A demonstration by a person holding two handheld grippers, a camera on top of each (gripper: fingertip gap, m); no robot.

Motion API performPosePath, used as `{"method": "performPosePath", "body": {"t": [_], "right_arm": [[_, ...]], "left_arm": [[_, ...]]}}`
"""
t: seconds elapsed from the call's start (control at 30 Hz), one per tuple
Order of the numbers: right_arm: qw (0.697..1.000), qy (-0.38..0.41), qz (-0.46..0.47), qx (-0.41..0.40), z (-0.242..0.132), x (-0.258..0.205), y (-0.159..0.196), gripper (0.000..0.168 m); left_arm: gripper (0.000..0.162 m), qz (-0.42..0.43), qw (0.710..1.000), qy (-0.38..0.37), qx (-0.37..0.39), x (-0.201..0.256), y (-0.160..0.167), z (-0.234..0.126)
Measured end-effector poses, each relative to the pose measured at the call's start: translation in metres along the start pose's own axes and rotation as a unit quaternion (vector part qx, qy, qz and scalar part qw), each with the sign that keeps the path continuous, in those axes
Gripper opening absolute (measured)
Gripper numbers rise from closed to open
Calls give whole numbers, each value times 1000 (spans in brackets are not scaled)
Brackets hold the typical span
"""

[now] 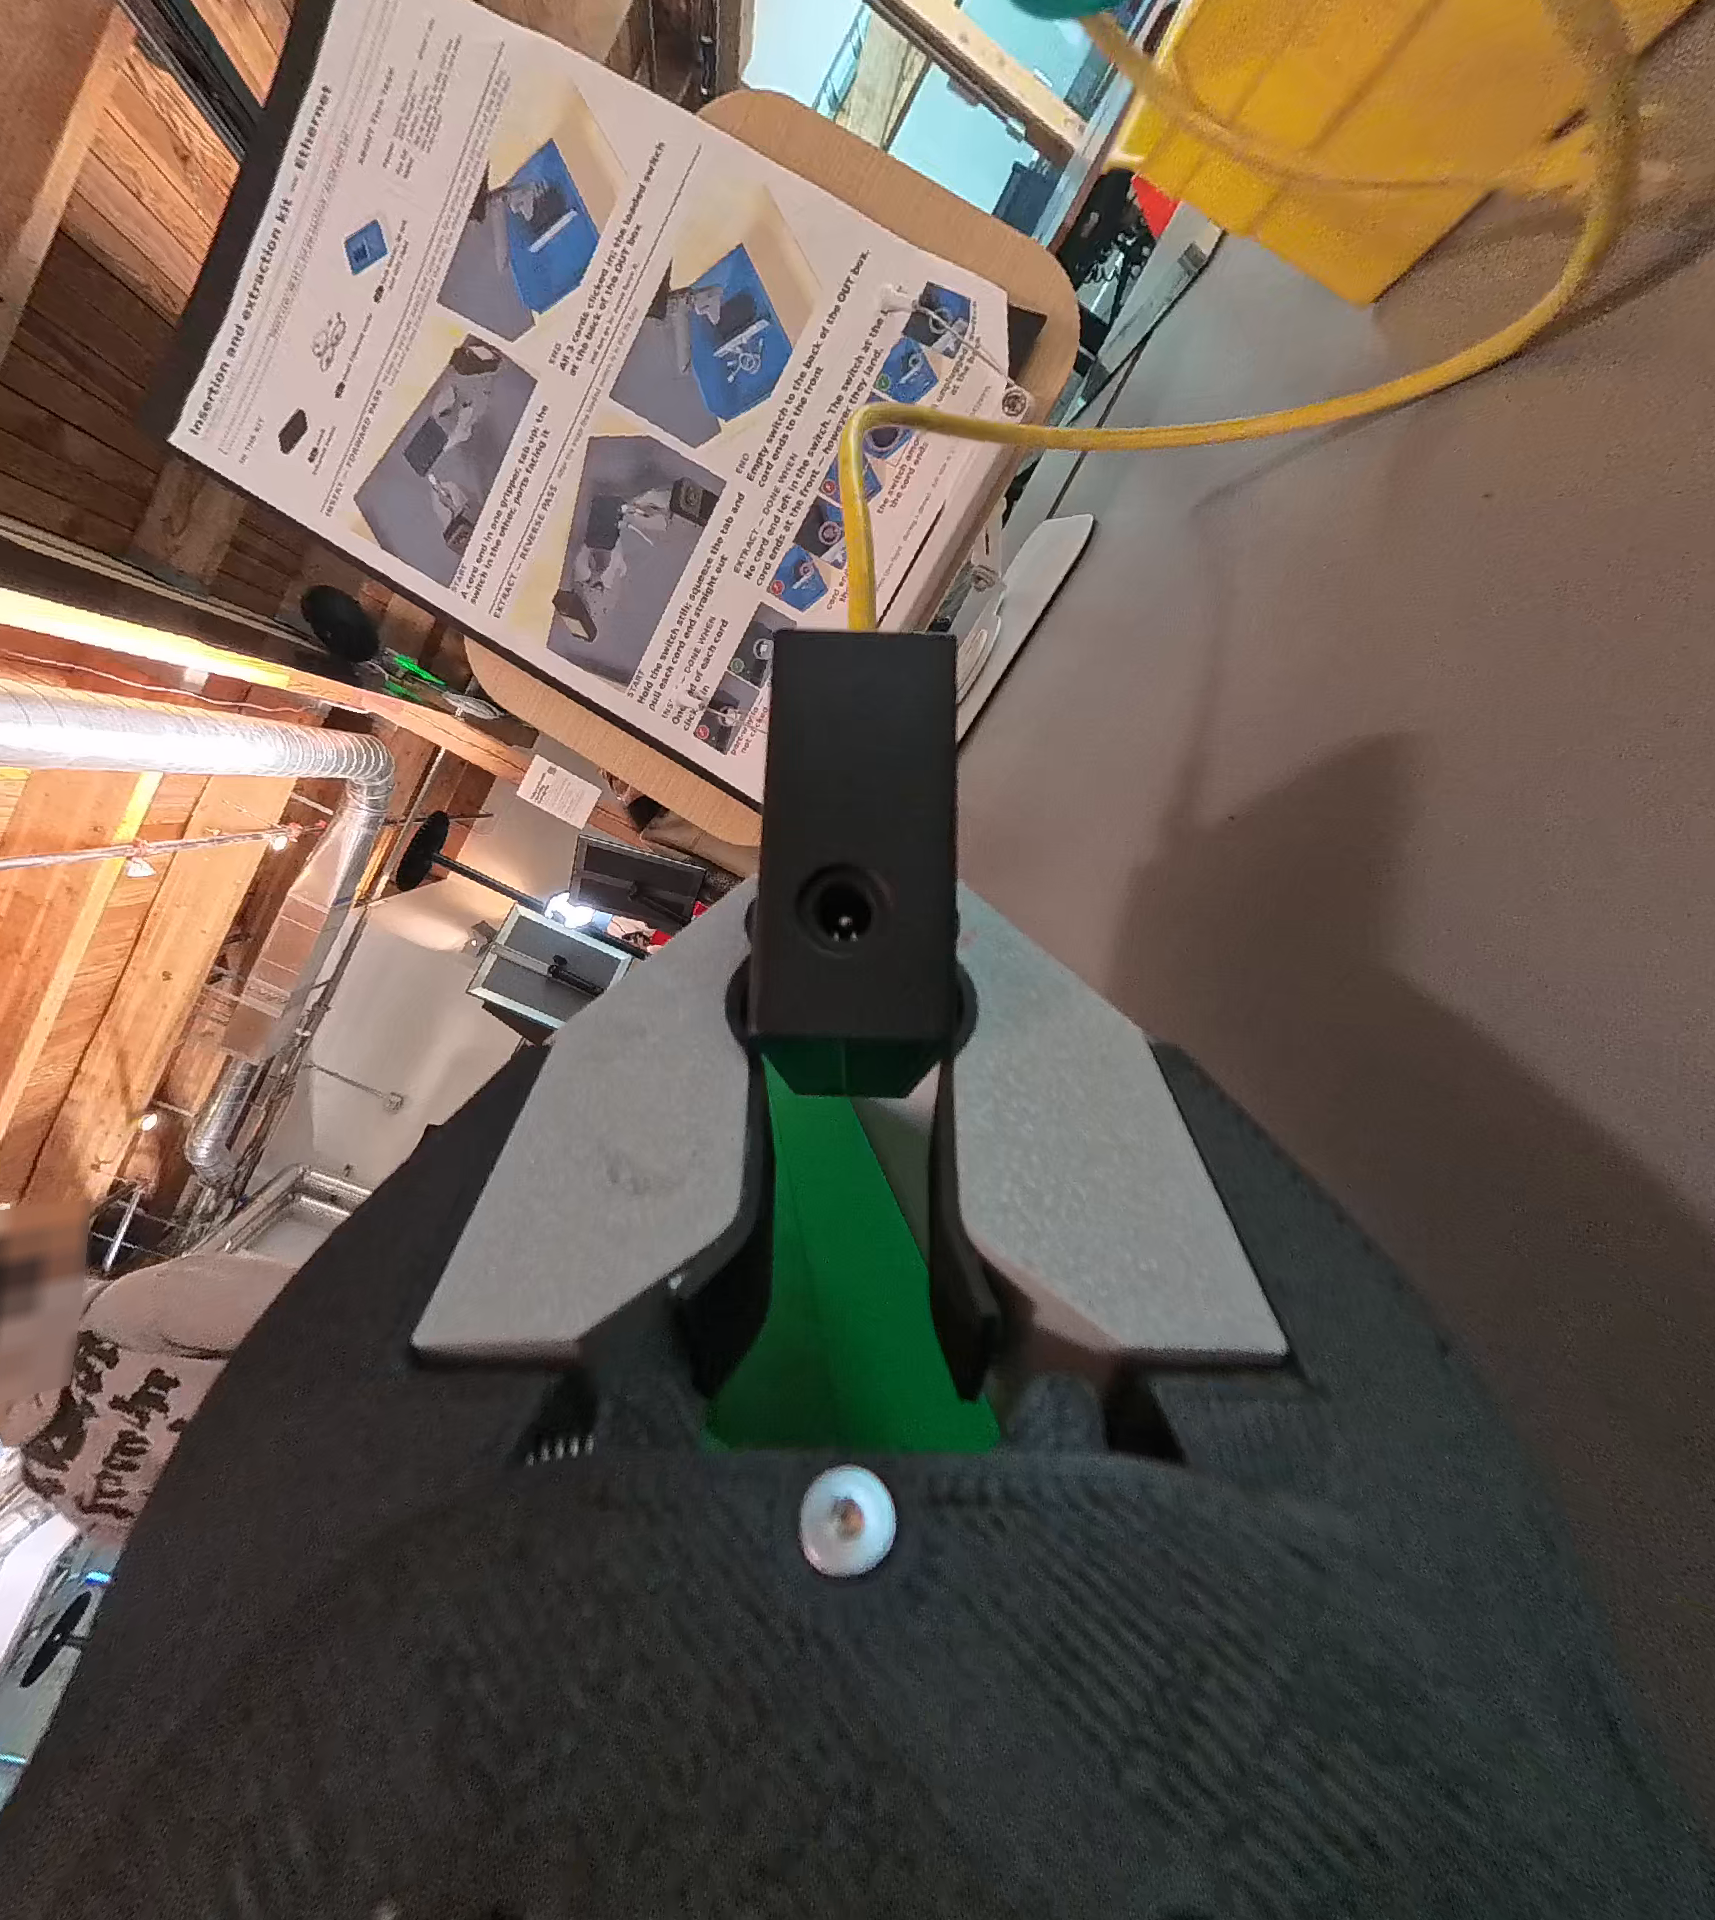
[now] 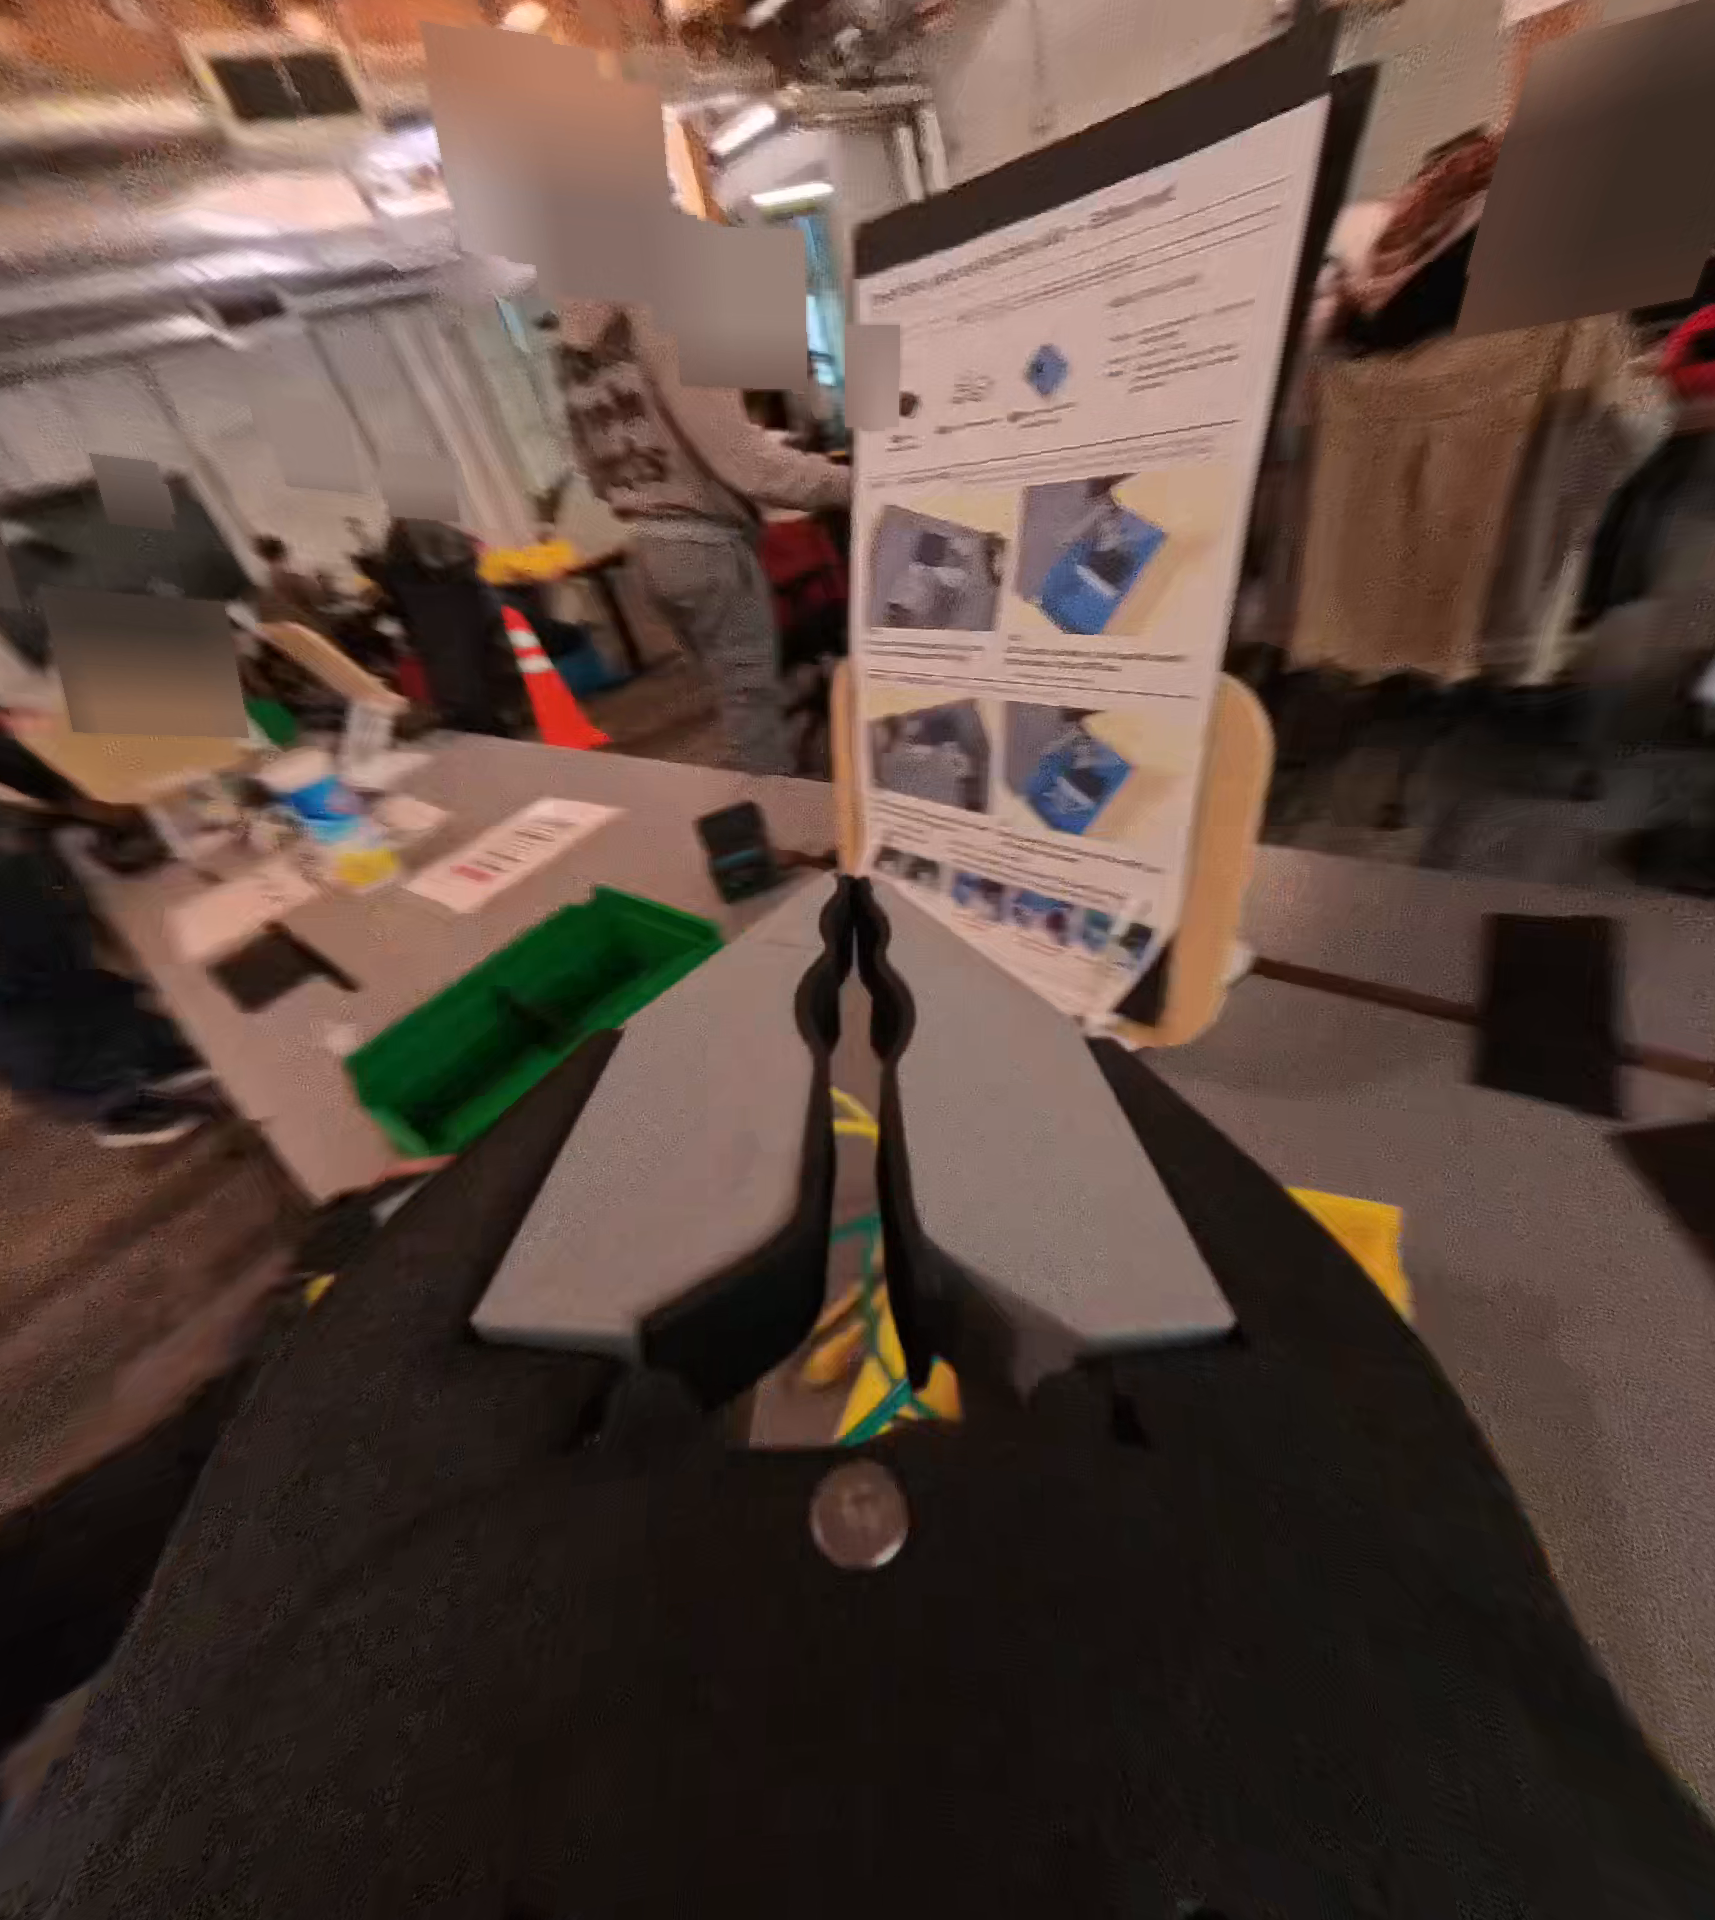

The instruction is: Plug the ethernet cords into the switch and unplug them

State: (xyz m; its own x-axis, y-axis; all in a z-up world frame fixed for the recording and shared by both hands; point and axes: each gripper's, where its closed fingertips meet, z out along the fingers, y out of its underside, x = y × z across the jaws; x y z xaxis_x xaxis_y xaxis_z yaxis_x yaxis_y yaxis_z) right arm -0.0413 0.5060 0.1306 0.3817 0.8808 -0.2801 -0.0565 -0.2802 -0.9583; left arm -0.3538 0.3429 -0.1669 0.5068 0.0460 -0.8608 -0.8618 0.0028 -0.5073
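- Black and boxy, one switch [image 1: 858, 831] sits clamped between the two fingers of my left gripper [image 1: 853, 1023], lifted off the desk [image 1: 1455, 831], its round power socket facing my camera.
- One yellow ethernet cord [image 1: 1196, 431] leaves the switch's far end, bends, and runs toward the yellow bin [image 1: 1352, 125] at the desk's far edge; the port it enters is hidden behind the switch body.
- Green shows through the gap between my left fingers, below the switch; I cannot tell what it belongs to.
- My right gripper [image 2: 853, 904] has its two fingers pressed together at the tips, holding nothing.
- Between them, low down, I glimpse yellow and green cords [image 2: 858, 1299], mostly covered; I cannot count them.
- One green bin [image 2: 531, 1023] lies toward the desk's left edge.
- One instruction poster [image 2: 1061, 582] stands upright on a wooden board beyond my right fingertips.
- The right wrist view is blurred; small items along the desk's left side are hard to make out.
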Motion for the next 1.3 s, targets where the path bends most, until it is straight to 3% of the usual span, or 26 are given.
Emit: {"method": "performPosePath", "body": {"t": [0.03,0.13,0.23,0.33,0.37,0.4,0.57,0.8,0.87,1.0,1.17,1.23,1.3], "right_arm": [[998,41,-41,-4,1,7,0,0],[996,66,-57,-28,7,16,7,0],[976,113,-107,-154,21,38,62,0],[954,77,-126,-260,39,33,124,1],[947,61,-132,-287,46,28,144,39],[937,50,-139,-317,51,23,165,49],[867,71,-254,-423,80,15,236,59],[838,57,-199,-504,116,14,289,69],[819,72,-201,-532,118,25,306,58],[821,83,-217,-521,117,36,296,5],[858,68,-166,-481,105,35,262,3],[866,27,-128,-483,96,24,259,2],[868,18,-108,-484,91,23,258,12]], "left_arm": [[26,1,1000,0,0,0,0,0],[26,-2,1000,0,-1,0,0,-1],[26,0,1000,1,0,1,0,-1],[26,1,1000,3,-1,1,1,0],[26,1,1000,4,-2,1,1,0],[26,1,1000,3,-1,1,1,0],[26,3,1000,5,-3,2,1,1],[26,2,1000,4,-2,2,1,0],[26,1,1000,5,-1,2,1,0],[26,-3,1000,4,3,1,0,0],[26,-6,1000,4,5,0,-1,0],[26,-6,1000,3,5,0,-1,0],[26,-5,1000,4,5,0,-1,0]]}}
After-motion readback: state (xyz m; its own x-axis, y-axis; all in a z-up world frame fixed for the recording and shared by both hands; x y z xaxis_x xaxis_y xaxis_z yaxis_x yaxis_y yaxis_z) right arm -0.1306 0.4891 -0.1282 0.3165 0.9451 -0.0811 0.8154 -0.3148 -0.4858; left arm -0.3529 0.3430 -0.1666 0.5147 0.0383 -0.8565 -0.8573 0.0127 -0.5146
